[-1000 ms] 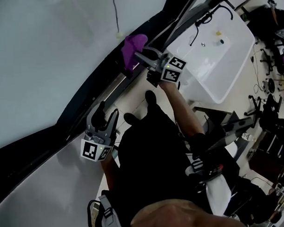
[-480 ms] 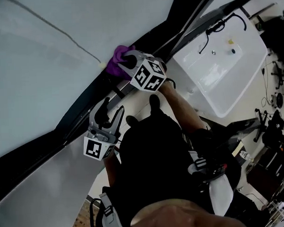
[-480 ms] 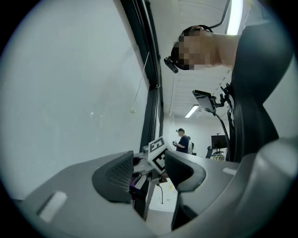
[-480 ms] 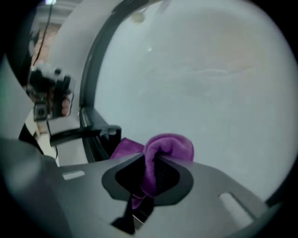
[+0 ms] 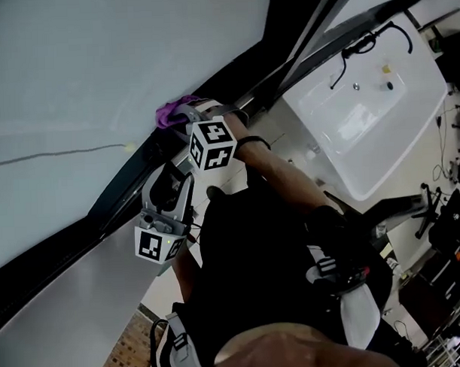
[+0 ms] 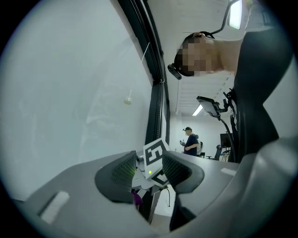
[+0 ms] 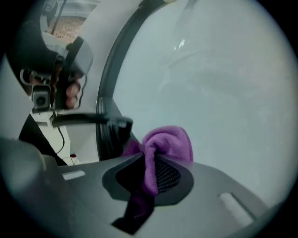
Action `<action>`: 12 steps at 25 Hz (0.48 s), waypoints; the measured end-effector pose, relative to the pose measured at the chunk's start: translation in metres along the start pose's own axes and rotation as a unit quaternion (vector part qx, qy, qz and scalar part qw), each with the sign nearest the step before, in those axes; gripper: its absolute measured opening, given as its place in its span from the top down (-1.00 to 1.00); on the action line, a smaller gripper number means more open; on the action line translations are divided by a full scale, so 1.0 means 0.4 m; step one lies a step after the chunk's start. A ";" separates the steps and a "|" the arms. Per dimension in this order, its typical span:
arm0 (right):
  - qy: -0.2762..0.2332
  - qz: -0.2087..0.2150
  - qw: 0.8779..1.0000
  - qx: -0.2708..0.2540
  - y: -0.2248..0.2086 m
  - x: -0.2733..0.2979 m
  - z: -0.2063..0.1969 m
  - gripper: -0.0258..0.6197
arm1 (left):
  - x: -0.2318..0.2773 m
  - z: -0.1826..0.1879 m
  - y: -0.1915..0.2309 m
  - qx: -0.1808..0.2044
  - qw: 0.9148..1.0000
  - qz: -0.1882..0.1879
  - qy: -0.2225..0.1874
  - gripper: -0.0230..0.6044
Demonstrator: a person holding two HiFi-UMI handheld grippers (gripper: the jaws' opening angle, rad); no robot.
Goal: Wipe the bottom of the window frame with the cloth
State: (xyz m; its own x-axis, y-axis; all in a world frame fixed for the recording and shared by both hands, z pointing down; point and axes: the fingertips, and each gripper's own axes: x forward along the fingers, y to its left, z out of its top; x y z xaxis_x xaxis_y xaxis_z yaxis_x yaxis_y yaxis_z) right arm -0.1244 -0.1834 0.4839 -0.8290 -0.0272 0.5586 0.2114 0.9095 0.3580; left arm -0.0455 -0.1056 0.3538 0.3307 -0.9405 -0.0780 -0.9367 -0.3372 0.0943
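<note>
Mid-wipe. My right gripper (image 7: 149, 174), jaws closed on the purple cloth (image 7: 168, 141), holds it against the dark window frame (image 5: 74, 237) below the glass. My left gripper (image 6: 145, 171) hangs nearer me, open and empty. I judge the wiping under way; how much of the frame is done cannot be told.

Off to your right sits a white rectangular sink (image 5: 379, 136), with a thin black curved tap (image 5: 363, 42) along its upper edge. At your left, a thin grey cord (image 5: 56, 156) ends in a small pale bead (image 5: 128, 147). The left gripper view shows a person in a dark top and cap (image 6: 190, 142) standing far down the room, beneath a lit ceiling strip light (image 6: 199, 110).
</note>
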 end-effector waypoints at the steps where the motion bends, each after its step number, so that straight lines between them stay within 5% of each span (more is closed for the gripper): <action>1: 0.007 -0.014 1.000 0.016 -0.024 -0.017 -0.039 0.78 | 0.006 0.009 -0.002 0.003 1.000 0.007 -0.003 0.35; 3: 0.045 -0.081 0.993 0.067 -0.126 -0.086 -0.153 0.78 | 0.017 0.026 -0.009 0.012 1.000 0.010 -0.010 0.35; 6: 0.126 -0.196 0.965 0.118 -0.278 -0.198 -0.304 0.78 | 0.041 0.033 -0.021 0.019 1.000 0.000 -0.016 0.35; 12: 0.114 -0.158 0.981 0.000 -0.198 -0.106 -0.212 0.76 | 0.134 0.034 -0.054 0.034 0.998 -0.054 -0.014 0.35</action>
State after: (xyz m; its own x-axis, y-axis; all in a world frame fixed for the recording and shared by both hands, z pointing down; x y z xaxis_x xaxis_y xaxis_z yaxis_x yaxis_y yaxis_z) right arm -0.0621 -0.2896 0.4951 -0.7153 -0.3994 0.5734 -0.0361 0.8406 0.5405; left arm -0.0090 -0.1480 0.3340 0.4279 -0.8969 -0.1120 -0.9017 -0.4322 0.0160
